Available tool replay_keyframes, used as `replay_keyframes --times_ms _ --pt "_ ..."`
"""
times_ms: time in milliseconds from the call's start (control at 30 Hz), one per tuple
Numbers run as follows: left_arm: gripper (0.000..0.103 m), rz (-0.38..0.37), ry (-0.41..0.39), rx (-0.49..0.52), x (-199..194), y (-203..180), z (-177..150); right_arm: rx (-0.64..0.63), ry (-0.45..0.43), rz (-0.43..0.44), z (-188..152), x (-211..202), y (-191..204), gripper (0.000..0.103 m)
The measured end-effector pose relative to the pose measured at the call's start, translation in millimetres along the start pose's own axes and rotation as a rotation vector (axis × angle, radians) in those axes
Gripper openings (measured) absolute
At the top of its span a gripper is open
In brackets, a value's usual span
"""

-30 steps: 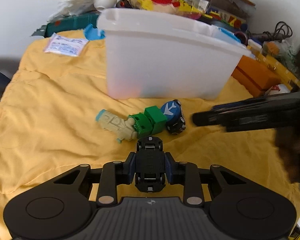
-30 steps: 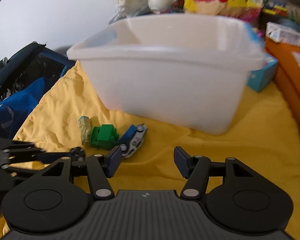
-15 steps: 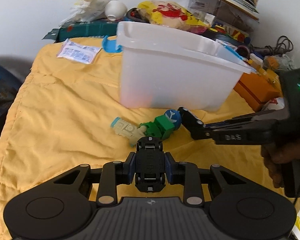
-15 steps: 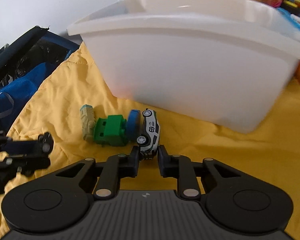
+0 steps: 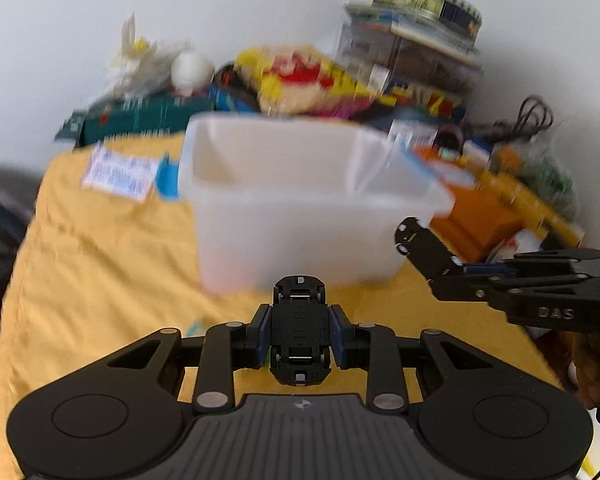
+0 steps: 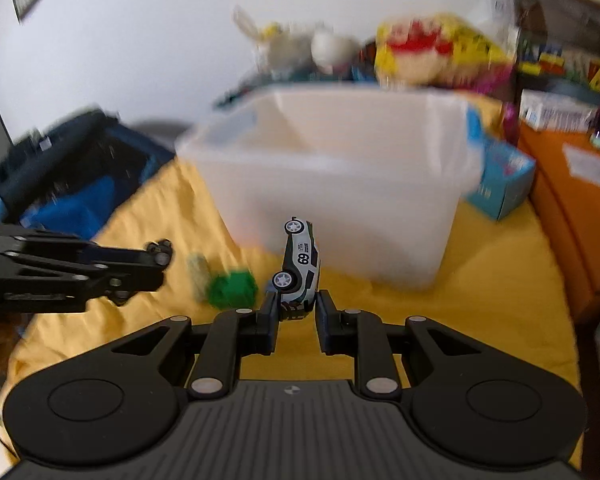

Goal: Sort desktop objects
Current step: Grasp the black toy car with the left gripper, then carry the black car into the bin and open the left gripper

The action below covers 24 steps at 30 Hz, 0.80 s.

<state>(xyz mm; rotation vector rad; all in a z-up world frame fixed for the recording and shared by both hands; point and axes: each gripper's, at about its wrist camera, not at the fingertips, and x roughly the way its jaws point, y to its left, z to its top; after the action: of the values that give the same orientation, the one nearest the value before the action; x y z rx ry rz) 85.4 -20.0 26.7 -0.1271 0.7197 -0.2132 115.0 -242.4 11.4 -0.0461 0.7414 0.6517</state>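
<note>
My left gripper (image 5: pixel 299 334) is shut on a black toy car (image 5: pixel 299 304), held underside up above the yellow cloth (image 5: pixel 100 272). It also shows at the left of the right wrist view (image 6: pixel 158 256). My right gripper (image 6: pixel 298 314) is shut on a white toy car numbered 69 (image 6: pixel 300 256), which stands nose up between the pads. In the left wrist view the right gripper (image 5: pixel 414 240) hangs beside the near right corner of the white plastic bin (image 5: pixel 300 216). The bin (image 6: pixel 340 200) is open-topped. A green toy (image 6: pixel 232 288) and a beige toy (image 6: pixel 198 270) lie on the cloth below.
Behind the bin is a pile of clutter with a yellow and red bag (image 5: pixel 300 80) and stacked boxes (image 5: pixel 412 56). An orange box (image 6: pixel 572 208) and a blue carton (image 6: pixel 500 184) stand to the right. A dark blue bag (image 6: pixel 60 168) sits off the left edge.
My right gripper has closed on the white car and lifted it off the cloth. Both grippers have risen, so the bin's inside now shows. The left grip on the black car is unchanged.
</note>
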Motion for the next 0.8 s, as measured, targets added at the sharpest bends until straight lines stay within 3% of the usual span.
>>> replay_keyframes --times_ms 200,367,800 --pt "0.033 -0.001 -0.060 0.015 -13 -4 50 0.010 -0.105 0.001 48 -35 -12 0.022" --pt "0.033 0.023 -0.065 0.031 0 -3 87 0.009 -0.135 -0.043 87 -33 -30 0.022" --pt "0.033 0.081 -0.035 0.053 42 0 159 -0.025 -0.073 -0.090 148 0 -57 0.022"
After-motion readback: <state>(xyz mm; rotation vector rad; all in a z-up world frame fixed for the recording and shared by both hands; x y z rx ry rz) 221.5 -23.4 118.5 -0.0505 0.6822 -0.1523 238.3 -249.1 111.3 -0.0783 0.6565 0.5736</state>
